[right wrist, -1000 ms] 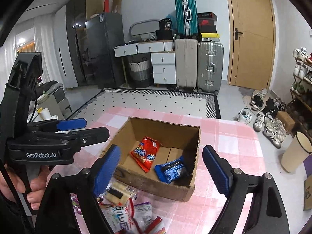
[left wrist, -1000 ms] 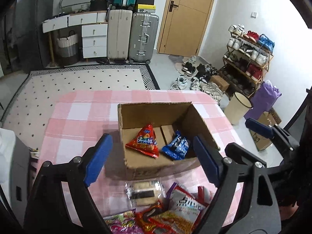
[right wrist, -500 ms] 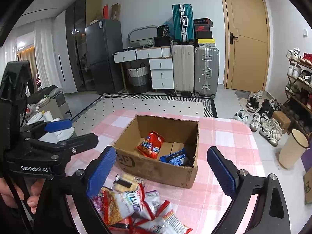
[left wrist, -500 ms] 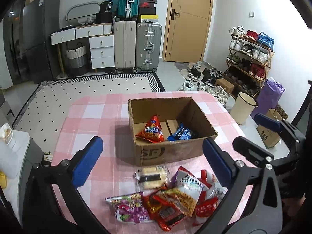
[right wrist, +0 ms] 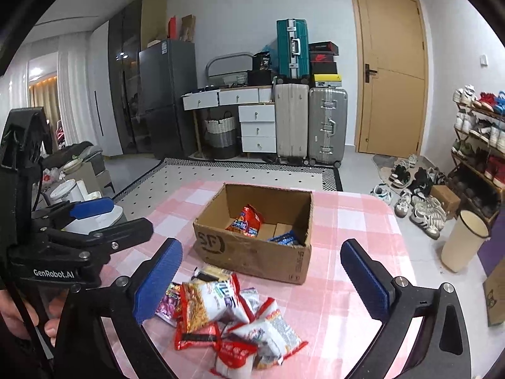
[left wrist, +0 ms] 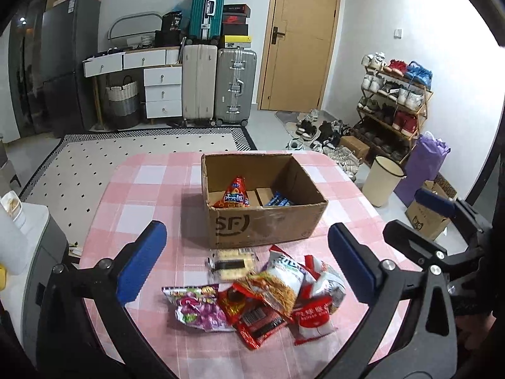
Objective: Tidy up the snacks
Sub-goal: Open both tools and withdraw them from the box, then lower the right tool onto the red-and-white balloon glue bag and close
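A table under a pink-and-white checked cloth [left wrist: 151, 189] fills the middle of both views. Toward its far side stands an open brown cardboard box [left wrist: 265, 224] printed with "SF". Inside the box a red triangular snack packet [left wrist: 232, 194] leans at the left and a blue wrapped snack [left wrist: 279, 202] lies to its right.

Just near of the box a loose pile of snack packets [left wrist: 262, 297] lies on the cloth: a purple candy bag [left wrist: 195, 311] at the left, a dark red packet [left wrist: 255, 319], a noodle bag [left wrist: 281, 284] and a red-and-white bag [left wrist: 318, 309] at the right, with a clear pack of pale biscuits [left wrist: 232, 262] almost touching the box's front.

The left gripper [left wrist: 246, 268] has its blue-padded jaws spread wide, empty, above the pile. The right gripper [right wrist: 262, 281] has jaws opening to full width, nothing between them, touching nothing.

Only the right wrist view shows the left gripper's "GenRobot.AI" body and the person's hand [right wrist: 19, 319] holding it at the left edge; only the left wrist view shows the box's front head-on and the right gripper's blue tip at the far right.
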Tool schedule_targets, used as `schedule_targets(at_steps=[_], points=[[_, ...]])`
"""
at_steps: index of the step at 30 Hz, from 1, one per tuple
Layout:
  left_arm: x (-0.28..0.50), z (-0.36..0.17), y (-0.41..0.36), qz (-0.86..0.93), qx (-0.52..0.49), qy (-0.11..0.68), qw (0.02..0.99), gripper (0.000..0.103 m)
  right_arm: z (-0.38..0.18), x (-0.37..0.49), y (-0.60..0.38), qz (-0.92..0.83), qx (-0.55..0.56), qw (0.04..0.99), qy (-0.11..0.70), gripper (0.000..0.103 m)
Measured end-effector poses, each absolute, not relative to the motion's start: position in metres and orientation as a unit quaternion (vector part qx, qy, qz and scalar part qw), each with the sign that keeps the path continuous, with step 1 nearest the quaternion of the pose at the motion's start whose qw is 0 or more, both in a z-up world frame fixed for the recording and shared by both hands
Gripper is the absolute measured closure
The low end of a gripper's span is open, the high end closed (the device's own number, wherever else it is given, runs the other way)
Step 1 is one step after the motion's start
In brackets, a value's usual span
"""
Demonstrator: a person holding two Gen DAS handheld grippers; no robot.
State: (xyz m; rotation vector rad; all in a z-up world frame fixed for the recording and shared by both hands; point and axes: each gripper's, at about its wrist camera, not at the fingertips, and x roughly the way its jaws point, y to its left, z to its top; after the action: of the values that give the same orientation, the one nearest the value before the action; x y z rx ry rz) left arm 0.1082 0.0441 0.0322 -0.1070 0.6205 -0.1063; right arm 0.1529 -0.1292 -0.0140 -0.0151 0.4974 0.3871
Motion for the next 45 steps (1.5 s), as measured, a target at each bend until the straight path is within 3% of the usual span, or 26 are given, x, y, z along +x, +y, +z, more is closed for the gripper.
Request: schedule_targets(at_steps=[26, 45], points=[[0.018, -0.005, 0.034, -0.052, -0.057, 0.316, 0.945, 0.001, -0.067, 0.044, -0.166, 0.191, 0.046, 0.951, 0.24, 0.001], [0.029, -0.07, 0.045, -0.04, -0.077, 0.35, 0.933, 0.001, -0.136, 0.071, -0.139, 0.221, 0.041, 0.92, 0.321, 0.001]])
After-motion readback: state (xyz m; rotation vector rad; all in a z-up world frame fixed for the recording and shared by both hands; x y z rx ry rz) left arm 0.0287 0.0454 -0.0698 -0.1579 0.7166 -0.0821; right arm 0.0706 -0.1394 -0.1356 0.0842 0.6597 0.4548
